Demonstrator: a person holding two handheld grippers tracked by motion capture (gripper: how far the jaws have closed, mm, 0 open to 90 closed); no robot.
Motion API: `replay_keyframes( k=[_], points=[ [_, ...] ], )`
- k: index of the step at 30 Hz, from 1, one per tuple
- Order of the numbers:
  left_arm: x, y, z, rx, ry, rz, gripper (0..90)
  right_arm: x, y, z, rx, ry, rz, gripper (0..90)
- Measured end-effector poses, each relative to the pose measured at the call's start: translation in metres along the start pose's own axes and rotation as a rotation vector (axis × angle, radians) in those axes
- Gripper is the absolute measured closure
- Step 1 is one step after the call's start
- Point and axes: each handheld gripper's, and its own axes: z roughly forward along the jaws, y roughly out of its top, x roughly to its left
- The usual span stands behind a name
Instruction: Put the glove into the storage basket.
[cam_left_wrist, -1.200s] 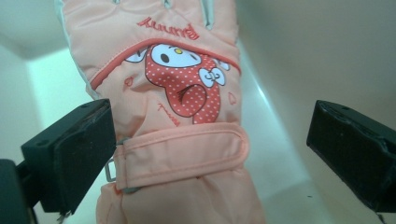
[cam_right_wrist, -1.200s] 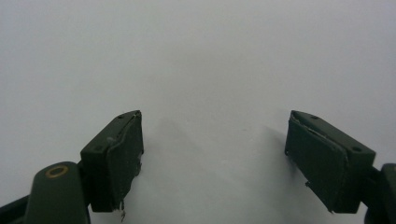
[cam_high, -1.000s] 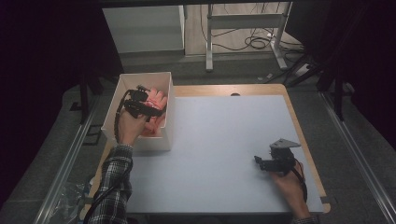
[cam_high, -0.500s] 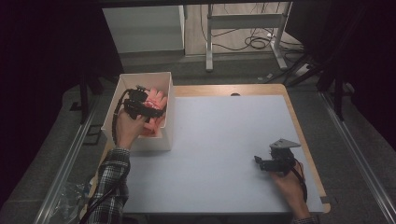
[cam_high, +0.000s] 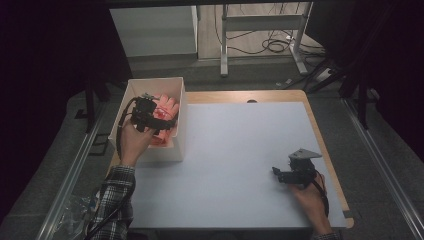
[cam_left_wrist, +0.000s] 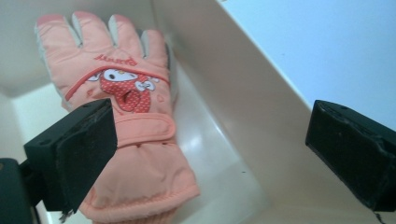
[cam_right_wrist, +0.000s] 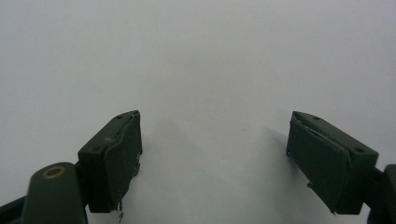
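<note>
Your left tongs (cam_high: 159, 119) hang wide open over the box (cam_high: 131, 90), upper left of the frame, with the pink glove (cam_left_wrist: 123, 116) lying flat inside, just below the jaws, untouched. Your right tongs (cam_high: 278, 173) are wide open too, lower right on the bench (cam_high: 240, 150).

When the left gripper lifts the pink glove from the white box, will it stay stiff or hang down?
The pink glove looks padded and quilted, so it will probably sag and fold when lifted. Its soft fabric should compress between the fingers, giving good hold. It seems light for its size, lying flat in the white box.
</note>
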Motion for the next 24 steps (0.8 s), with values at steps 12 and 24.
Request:
replay_keyframes(
  k=[12, 24],
  points=[
    [-0.027, 0.007, -0.011, -0.042, -0.063, 0.054, 2.4, 0.0, 0.0, 0.0, 0.0, -0.001, 0.0, 18.5],
    [-0.069, 0.015, 0.001, -0.049, -0.139, 0.132, 2.4, 0.0, 0.0, 0.0, 0.0, -0.001, -0.001, 18.5]
  ],
)
